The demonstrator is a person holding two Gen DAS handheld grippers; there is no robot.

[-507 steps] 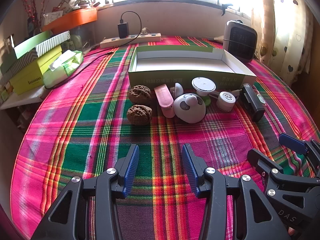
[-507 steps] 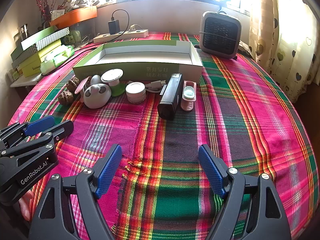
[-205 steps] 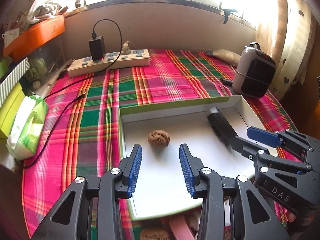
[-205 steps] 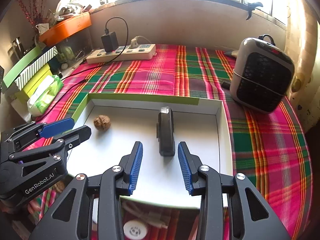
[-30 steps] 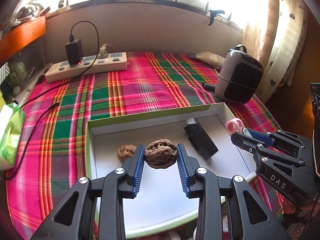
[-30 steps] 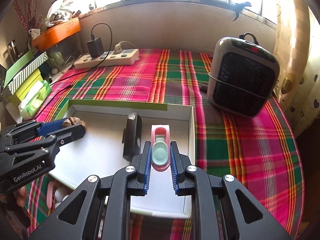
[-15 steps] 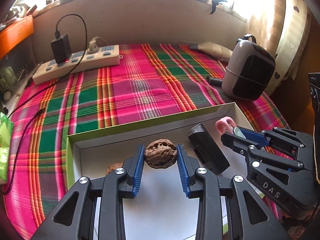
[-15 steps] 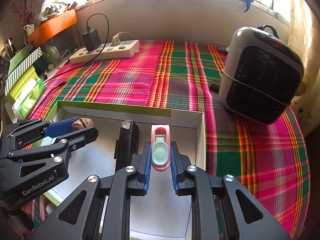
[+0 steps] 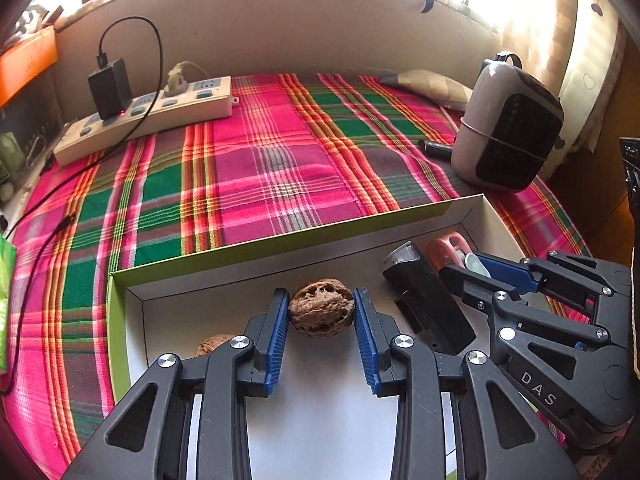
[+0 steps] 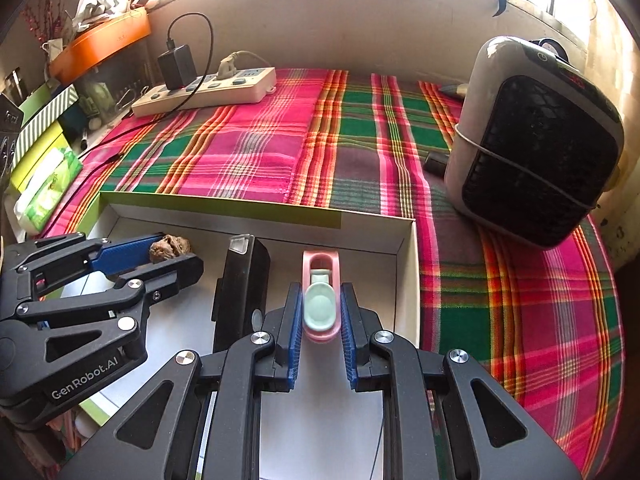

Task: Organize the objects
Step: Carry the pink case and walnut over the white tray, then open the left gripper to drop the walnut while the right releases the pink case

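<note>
Your plaid-covered table (image 9: 280, 168) carries the heater (image 10: 536, 144) at its right edge and the power strip (image 9: 148, 116) at the back. The box (image 9: 256, 246) lies in front; its near edge is cut off by your tools. Inside it, the black device (image 10: 240, 280) lies mid-box. Your left gripper (image 9: 321, 320) is clamped on a walnut (image 9: 322, 307) over the box's back left part. Your right gripper (image 10: 320, 316) pinches the pink clip (image 10: 321, 296) near the box's right wall. A second walnut (image 9: 214, 344) peeks out, half hidden behind your left finger.
</note>
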